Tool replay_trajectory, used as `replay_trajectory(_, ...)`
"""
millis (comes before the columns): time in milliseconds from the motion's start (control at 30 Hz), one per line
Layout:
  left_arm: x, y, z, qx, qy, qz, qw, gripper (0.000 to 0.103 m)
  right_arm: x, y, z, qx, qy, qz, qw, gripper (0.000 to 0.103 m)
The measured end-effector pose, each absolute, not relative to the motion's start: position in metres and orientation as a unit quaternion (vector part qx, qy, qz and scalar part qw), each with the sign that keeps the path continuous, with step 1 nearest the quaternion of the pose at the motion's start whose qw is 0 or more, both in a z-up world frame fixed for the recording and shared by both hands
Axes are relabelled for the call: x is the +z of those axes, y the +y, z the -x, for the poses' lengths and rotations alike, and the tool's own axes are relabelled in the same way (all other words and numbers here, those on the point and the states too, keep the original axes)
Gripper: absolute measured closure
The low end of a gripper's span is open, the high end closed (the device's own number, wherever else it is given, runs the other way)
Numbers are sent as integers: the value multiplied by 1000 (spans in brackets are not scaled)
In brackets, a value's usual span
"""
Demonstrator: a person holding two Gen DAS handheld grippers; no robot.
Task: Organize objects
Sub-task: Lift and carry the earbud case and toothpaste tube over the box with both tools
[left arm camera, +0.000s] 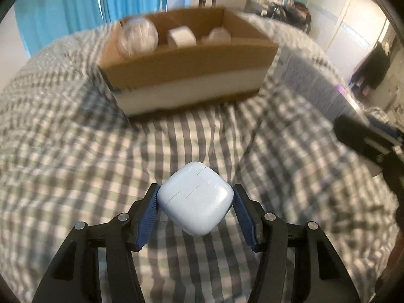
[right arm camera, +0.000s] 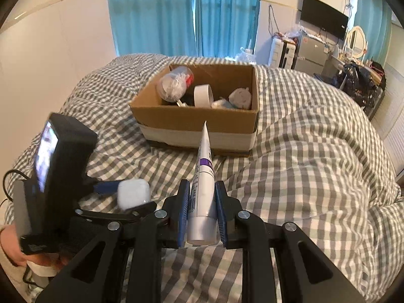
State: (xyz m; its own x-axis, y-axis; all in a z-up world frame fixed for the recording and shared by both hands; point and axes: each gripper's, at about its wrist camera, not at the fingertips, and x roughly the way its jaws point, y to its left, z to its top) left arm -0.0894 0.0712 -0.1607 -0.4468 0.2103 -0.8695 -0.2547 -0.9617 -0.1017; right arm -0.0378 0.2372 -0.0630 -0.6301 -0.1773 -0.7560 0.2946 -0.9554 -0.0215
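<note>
Both grippers grasp loads: my left gripper [left arm camera: 195, 197] clamps a white rounded earbud case [left arm camera: 195, 198], my right gripper [right arm camera: 202, 207] a white plastic tube [right arm camera: 203, 189], brown cardboard box [right arm camera: 199, 123] mid-frame ahead

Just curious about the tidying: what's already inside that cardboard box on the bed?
In the cardboard box: a clear plastic jar lying tilted, a roll of white tape, and a pale round item. The near wall and those items hide whatever is on the bottom.

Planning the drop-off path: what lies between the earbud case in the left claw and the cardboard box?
Only bare checked bedding lies between the earbud case and the cardboard box, shown in the left wrist view.
</note>
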Motion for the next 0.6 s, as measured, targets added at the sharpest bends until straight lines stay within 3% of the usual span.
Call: replay_trajectory(600,-37,62,129,910,37,393,126,44,17,229,60,-928,111,-329,136,83)
